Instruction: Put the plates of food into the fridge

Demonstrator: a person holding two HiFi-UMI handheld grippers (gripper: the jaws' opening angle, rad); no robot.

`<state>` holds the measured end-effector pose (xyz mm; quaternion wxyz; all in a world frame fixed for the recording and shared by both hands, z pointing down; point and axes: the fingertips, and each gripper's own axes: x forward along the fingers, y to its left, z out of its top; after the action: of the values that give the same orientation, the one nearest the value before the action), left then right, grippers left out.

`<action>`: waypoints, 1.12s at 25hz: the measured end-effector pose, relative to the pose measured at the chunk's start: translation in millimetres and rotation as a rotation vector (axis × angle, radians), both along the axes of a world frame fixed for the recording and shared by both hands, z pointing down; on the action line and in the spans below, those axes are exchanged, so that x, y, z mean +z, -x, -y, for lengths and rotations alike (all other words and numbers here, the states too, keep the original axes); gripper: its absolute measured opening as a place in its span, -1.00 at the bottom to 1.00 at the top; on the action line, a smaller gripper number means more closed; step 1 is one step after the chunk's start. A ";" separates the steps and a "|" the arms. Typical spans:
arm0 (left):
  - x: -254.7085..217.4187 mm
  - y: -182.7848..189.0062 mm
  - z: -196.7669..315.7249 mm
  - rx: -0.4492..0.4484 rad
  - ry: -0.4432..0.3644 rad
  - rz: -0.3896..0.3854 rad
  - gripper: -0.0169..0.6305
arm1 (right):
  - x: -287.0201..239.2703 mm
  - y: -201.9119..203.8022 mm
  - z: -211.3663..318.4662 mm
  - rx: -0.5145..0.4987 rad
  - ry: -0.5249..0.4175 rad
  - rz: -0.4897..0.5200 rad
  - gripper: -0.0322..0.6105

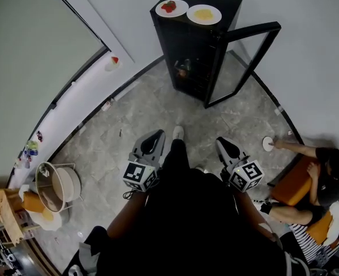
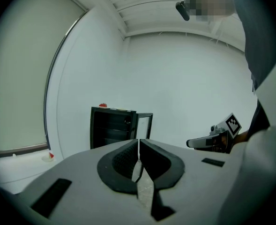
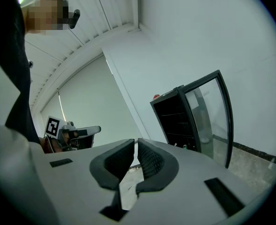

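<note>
well beyond right claw (image 3: 136, 145), plates (image 1: 182, 8) atop fridge (image 1: 227, 2)

Red-food plate (image 1: 171, 7) & yellow-food plate (image 1: 204, 14) atop open black fridge (image 1: 187, 42).

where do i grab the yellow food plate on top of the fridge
Likely take the yellow food plate by its bare near rim, coming from the open front of the fridge: it lies flat by the top's front edge, food sits mid-plate, and the red food plate crowds its left.

You'll find no words, brands or numbers to read; only black-and-white square markers on the cubes (image 1: 139, 176) of your left gripper (image 1: 155, 135) and right gripper (image 1: 224, 143).
</note>
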<state>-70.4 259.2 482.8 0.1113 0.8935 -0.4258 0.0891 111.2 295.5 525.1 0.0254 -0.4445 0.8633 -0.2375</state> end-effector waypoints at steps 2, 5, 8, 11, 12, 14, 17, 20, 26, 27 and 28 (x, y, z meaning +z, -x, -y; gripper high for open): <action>1.0 -0.8 17.7 -0.002 0.012 -0.013 -0.86 | 1.2 1.0 11.8 -0.009 0.016 -0.014 -0.78; 0.9 -1.1 46.0 0.007 0.013 -0.025 -0.86 | 2.4 -1.0 34.0 0.006 0.031 -0.015 -0.78; 6.4 2.4 75.4 0.010 0.026 -0.034 -0.86 | 8.9 1.3 59.8 0.017 0.051 -0.018 -0.78; 10.2 6.1 107.8 0.010 0.041 -0.043 -0.86 | 9.2 8.9 91.3 0.017 0.068 -0.007 -0.78; 9.2 7.6 119.1 0.012 0.042 -0.046 -0.86 | 6.6 12.2 103.3 0.017 0.067 -0.009 -0.78; 6.0 11.7 140.7 0.023 0.041 -0.050 -0.86 | 1.2 18.8 126.8 0.019 0.061 -0.019 -0.78; 4.7 18.5 173.9 0.043 0.047 -0.049 -0.86 | -3.7 27.4 161.0 0.034 0.063 -0.016 -0.78; 5.8 26.2 211.3 0.058 0.063 -0.058 -0.86 | -7.7 35.1 195.9 0.054 0.066 -0.019 -0.78; 12.1 35.8 278.0 0.103 0.076 -0.075 -0.86 | -9.1 46.0 256.8 0.099 0.076 -0.023 -0.78; 12.3 37.1 288.2 0.108 0.080 -0.080 -0.86 | -8.9 48.0 265.9 0.105 0.078 -0.028 -0.78; 11.6 38.1 297.6 0.115 0.082 -0.086 -0.86 | -8.8 50.2 273.8 0.108 0.080 -0.039 -0.78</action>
<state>-108.5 -38.4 494.4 0.1608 0.9142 -0.3645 0.0744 61.0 21.7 516.4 0.0034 -0.4957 0.8283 -0.2614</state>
